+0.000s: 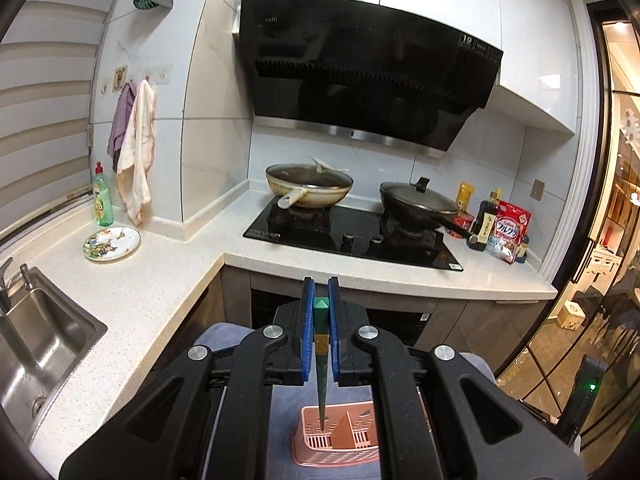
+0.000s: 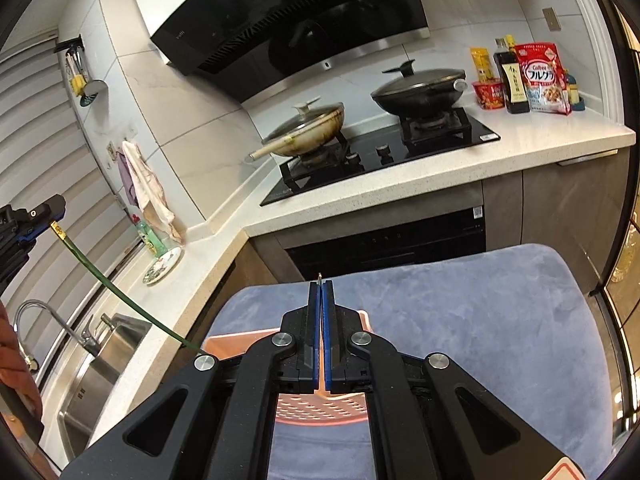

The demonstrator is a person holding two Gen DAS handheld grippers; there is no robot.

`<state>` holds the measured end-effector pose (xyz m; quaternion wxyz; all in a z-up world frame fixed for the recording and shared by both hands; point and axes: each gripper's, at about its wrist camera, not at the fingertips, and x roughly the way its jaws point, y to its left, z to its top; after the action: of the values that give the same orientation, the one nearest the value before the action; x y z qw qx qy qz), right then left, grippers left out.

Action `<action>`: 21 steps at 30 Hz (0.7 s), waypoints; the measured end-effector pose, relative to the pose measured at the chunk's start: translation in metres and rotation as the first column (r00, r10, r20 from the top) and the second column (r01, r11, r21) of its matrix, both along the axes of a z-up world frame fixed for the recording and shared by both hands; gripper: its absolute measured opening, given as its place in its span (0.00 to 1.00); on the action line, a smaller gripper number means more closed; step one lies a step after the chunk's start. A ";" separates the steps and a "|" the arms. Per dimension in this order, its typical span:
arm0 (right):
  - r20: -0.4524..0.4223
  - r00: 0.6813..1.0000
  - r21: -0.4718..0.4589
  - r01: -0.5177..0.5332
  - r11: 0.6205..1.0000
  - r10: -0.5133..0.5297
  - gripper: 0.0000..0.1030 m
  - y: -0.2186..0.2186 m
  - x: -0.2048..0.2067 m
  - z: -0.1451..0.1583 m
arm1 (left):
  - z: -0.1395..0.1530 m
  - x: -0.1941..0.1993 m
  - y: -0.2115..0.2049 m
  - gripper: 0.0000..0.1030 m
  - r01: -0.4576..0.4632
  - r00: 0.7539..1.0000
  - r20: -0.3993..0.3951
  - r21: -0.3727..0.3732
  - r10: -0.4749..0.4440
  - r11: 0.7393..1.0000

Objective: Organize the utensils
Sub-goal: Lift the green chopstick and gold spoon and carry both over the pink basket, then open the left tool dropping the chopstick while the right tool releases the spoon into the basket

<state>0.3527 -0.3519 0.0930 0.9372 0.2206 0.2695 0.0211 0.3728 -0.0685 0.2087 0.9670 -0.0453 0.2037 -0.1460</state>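
My left gripper [image 1: 321, 281] is shut on a green chopstick [image 1: 321, 344]. The chopstick hangs steeply, its tip down inside a pink slotted utensil basket [image 1: 360, 454] on a blue-grey cushion [image 1: 285, 420]. The right wrist view shows that left gripper [image 2: 52, 210] at the far left, with the chopstick [image 2: 120, 292] slanting down to the basket rim [image 2: 228, 340]. My right gripper [image 2: 321, 282] hovers over the basket with its jaws together. A thin pale strip sits between its pads, and a small metal tip [image 2: 319, 276] pokes past the fingertips. I cannot tell what that piece is.
The cushion [image 2: 460, 320] lies in front of an L-shaped counter [image 1: 152, 280]. A steel sink [image 1: 36, 340] and a patterned plate [image 1: 112, 243] are on the left. Beyond are a hob [image 1: 352, 236] with two lidded pans and bottles and packets [image 1: 500, 228]. A glass door [image 1: 592, 280] is on the right.
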 end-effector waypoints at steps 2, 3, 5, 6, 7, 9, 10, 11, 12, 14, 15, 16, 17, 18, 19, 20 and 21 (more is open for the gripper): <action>-0.011 1.000 -0.004 0.002 1.000 -0.002 0.01 0.000 0.005 -0.005 | -0.010 0.005 -0.001 0.06 0.000 1.000 -0.017 0.008 0.000 1.000; -0.015 1.000 -0.005 0.003 1.000 -0.003 0.01 -0.001 0.007 -0.008 | -0.015 0.008 -0.001 0.06 -0.001 1.000 -0.027 0.012 0.002 1.000; -0.020 1.000 -0.009 0.003 1.000 -0.004 0.01 -0.001 0.009 -0.012 | -0.024 0.012 -0.001 0.06 -0.003 0.999 -0.046 0.016 0.004 1.000; -0.024 1.000 -0.015 0.003 1.000 -0.003 0.02 0.000 0.011 -0.014 | -0.026 0.014 -0.001 0.06 -0.004 0.999 -0.052 0.019 0.005 1.000; -0.027 1.000 -0.017 0.002 1.000 -0.002 0.03 0.000 0.011 -0.016 | -0.029 0.014 -0.002 0.06 -0.004 0.998 -0.056 0.021 0.005 1.000; -0.026 1.000 -0.019 0.007 1.000 -0.008 0.07 -0.001 0.010 -0.016 | -0.032 0.015 -0.001 0.06 -0.010 0.998 -0.063 0.028 0.012 1.000; -0.026 1.000 -0.025 0.011 1.000 -0.011 0.09 -0.001 0.009 -0.016 | -0.033 0.015 0.000 0.07 -0.011 0.998 -0.069 0.029 0.013 1.000; -0.025 1.000 -0.028 0.013 1.000 -0.014 0.11 0.000 0.008 -0.015 | -0.034 0.014 0.001 0.07 -0.017 0.997 -0.073 0.028 0.019 0.999; -0.021 1.000 -0.028 0.017 0.999 -0.017 0.12 -0.001 0.005 -0.013 | -0.034 0.014 0.002 0.10 -0.023 0.997 -0.076 0.032 0.025 0.999; -0.013 1.000 -0.023 0.021 1.000 -0.021 0.19 -0.003 0.000 -0.010 | -0.034 0.011 0.005 0.19 -0.030 0.996 -0.082 0.032 0.033 0.999; -0.007 1.000 -0.024 0.022 0.999 -0.023 0.20 -0.003 -0.004 -0.007 | -0.033 0.008 0.008 0.27 -0.036 0.996 -0.085 0.030 0.038 0.999; 0.000 1.000 -0.027 0.023 0.999 -0.023 0.21 -0.004 -0.009 -0.004 | -0.033 0.005 0.010 0.30 -0.040 0.996 -0.083 0.027 0.042 0.999; 0.006 1.000 -0.033 0.022 0.999 -0.022 0.21 -0.003 -0.014 -0.001 | -0.032 0.002 0.012 0.34 -0.046 0.996 -0.081 0.029 0.048 0.999; 0.009 1.000 -0.036 0.021 0.999 -0.021 0.21 -0.003 -0.017 0.002 | -0.031 -0.002 0.014 0.34 -0.050 0.996 -0.078 0.033 0.052 0.998; 0.013 1.000 -0.043 0.019 0.999 -0.019 0.21 -0.003 -0.023 0.005 | -0.030 -0.007 0.016 0.34 -0.051 0.996 -0.077 0.039 0.054 0.998; 0.018 1.000 -0.049 0.016 0.999 -0.016 0.22 -0.002 -0.029 0.009 | -0.030 -0.011 0.018 0.34 -0.056 0.995 -0.078 0.045 0.059 0.997; 0.021 1.000 -0.057 0.015 0.998 -0.014 0.22 -0.001 -0.034 0.011 | -0.029 -0.014 0.019 0.35 -0.058 0.995 -0.079 0.049 0.062 0.997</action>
<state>0.3189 -0.3533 0.1041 0.9459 0.1955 0.2589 0.0088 0.3588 -0.0490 0.1792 0.9627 -0.0348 0.2446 -0.1102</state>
